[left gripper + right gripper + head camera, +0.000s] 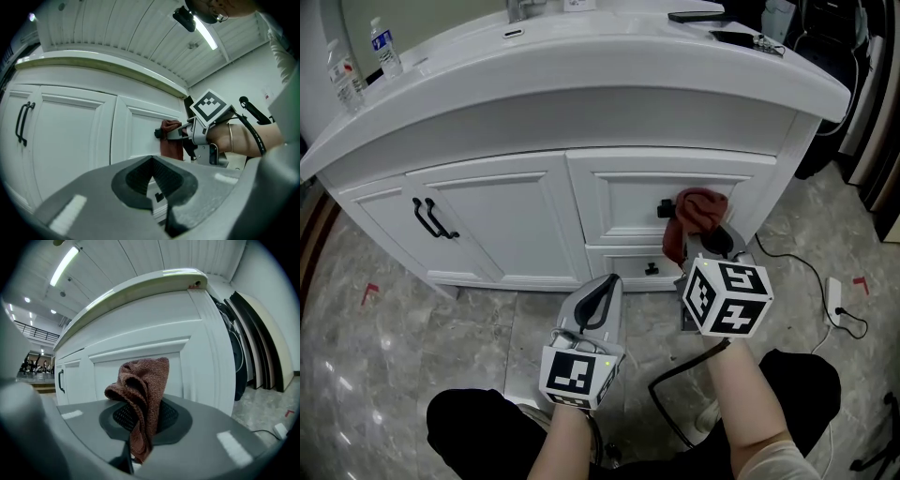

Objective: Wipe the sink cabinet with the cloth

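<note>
The white sink cabinet fills the middle of the head view, under a curved white counter. My right gripper is shut on a reddish-brown cloth, which it holds against the upper right drawer front beside its black handle. In the right gripper view the cloth bunches up out of the closed jaws before the drawer panel. My left gripper hangs lower, shut and empty, a little in front of the lower drawer. From the left gripper view I see the cloth and the right gripper at the drawer.
Two black handles sit on the left cabinet doors. Water bottles stand on the counter's left end, dark items on its right. A white cable and plug lie on the marbled floor at right. My knees show below.
</note>
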Action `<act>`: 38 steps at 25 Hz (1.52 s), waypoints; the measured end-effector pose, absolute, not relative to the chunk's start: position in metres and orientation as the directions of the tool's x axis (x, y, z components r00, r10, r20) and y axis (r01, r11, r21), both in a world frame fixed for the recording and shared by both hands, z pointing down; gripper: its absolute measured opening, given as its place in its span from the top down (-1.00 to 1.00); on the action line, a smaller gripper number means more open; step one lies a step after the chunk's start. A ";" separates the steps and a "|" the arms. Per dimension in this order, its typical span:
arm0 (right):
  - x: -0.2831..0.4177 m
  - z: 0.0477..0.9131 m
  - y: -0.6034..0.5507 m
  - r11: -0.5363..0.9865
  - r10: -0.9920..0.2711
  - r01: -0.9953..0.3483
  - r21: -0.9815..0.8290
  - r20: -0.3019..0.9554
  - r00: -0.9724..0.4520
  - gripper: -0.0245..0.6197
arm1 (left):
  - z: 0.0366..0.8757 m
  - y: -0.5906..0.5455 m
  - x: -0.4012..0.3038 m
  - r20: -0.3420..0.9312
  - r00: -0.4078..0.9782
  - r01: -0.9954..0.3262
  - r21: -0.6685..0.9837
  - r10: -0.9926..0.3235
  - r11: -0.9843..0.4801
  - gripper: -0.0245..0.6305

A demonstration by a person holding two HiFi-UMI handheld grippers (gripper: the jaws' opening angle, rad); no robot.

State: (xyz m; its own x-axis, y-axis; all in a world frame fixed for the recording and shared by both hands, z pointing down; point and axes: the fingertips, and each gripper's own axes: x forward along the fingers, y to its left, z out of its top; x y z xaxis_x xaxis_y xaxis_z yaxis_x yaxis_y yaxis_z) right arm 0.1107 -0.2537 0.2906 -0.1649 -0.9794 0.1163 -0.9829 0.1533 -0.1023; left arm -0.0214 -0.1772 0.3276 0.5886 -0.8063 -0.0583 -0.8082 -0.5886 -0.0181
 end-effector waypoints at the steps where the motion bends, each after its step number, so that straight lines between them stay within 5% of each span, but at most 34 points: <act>1: 0.114 0.291 -0.254 0.152 -0.979 -0.981 -0.118 0.115 -0.166 0.67 | 0.328 -0.178 -0.018 -0.057 0.591 -0.806 -0.019 -0.805 -0.591 0.92; 24: 0.218 0.302 -0.226 -0.034 -0.992 -0.990 -0.137 0.127 0.017 0.67 | 0.347 -0.166 0.038 -0.020 0.656 -0.755 -0.019 -0.754 -0.656 0.92; 38: 0.002 0.349 -0.247 0.378 -0.907 -0.919 -0.116 0.155 -0.393 0.67 | 0.361 -0.187 -0.061 -0.001 0.510 -0.860 0.018 -0.860 -0.510 0.92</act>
State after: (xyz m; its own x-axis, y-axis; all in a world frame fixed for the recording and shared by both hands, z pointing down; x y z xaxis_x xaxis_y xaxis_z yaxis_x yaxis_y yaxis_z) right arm 0.0022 -0.2465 0.3490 -0.3925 -0.9066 0.1550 -0.9186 0.3778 -0.1163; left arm -0.0605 -0.1873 0.3614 0.5099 -0.8602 -0.0012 -0.8601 -0.5098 0.0184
